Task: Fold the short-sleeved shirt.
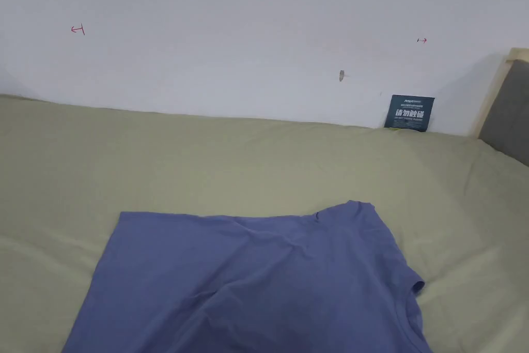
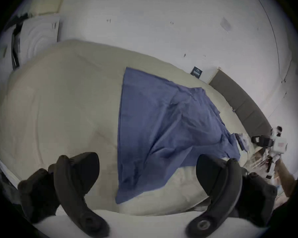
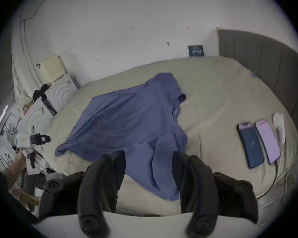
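Note:
A blue short-sleeved shirt (image 1: pixel 248 281) lies spread and wrinkled on the olive-green bed (image 1: pixel 155 163), one sleeve (image 1: pixel 356 219) toward the wall. In the left gripper view, my left gripper (image 2: pixel 147 161) hangs open over the bed's near edge, with the shirt (image 2: pixel 162 121) beyond its jaws and its hem corner nearest. In the right gripper view, my right gripper (image 3: pixel 148 155) is open too, just above the shirt (image 3: pixel 127 121), whose near sleeve drapes over the bed's edge between the jaws. Neither gripper touches the cloth. Each one shows far off in the other's view: the right gripper (image 2: pixel 258 139) and the left gripper (image 3: pixel 41 138).
Two phones (image 3: pixel 250 145) (image 3: pixel 267 140) and a white object (image 3: pixel 279 128) lie on the bed right of the shirt, a cable running off the edge. A grey headboard (image 1: pixel 509 106) stands at right, a dark card (image 1: pixel 409 112) leans on the wall, and white furniture (image 3: pixel 62 90) stands beyond the bed's left end.

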Action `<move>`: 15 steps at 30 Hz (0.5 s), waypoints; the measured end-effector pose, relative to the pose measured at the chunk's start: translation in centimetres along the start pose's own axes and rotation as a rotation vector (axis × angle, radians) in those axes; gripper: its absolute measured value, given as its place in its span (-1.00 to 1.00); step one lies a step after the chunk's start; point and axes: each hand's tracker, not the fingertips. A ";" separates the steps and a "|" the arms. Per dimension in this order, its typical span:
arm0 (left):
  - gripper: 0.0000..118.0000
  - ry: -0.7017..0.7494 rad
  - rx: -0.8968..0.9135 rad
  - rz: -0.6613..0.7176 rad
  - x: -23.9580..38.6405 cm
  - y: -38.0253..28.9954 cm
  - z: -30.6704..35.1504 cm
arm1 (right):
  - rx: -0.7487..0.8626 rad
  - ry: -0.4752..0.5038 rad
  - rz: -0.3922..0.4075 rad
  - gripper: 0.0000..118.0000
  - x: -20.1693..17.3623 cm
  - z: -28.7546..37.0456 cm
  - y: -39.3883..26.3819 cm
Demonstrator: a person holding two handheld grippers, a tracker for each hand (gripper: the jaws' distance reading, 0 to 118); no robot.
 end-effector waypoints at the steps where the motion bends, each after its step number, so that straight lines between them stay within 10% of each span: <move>1: 0.94 0.017 0.035 -0.050 1.4 0.7 0.2 | 0.027 -0.049 0.046 0.03 -1.0 0.0 0.9; 9: 0.83 0.184 0.261 -0.218 12.3 -1.1 -1.4 | 0.203 -0.325 0.158 -0.02 -10.2 -1.0 -0.4; 11: 0.18 0.217 0.253 -0.210 14.4 -3.4 -1.9 | 0.197 -0.295 0.124 -0.13 -11.7 -1.2 -2.6; 13: -0.69 0.223 0.217 -0.185 15.4 -6.0 -2.2 | 0.201 -0.299 0.112 -0.98 -12.6 -1.4 -4.6; 15: -0.94 0.228 0.170 -0.145 15.8 -8.4 -2.3 | 0.148 -0.263 0.118 -0.98 -13.0 -1.7 -6.2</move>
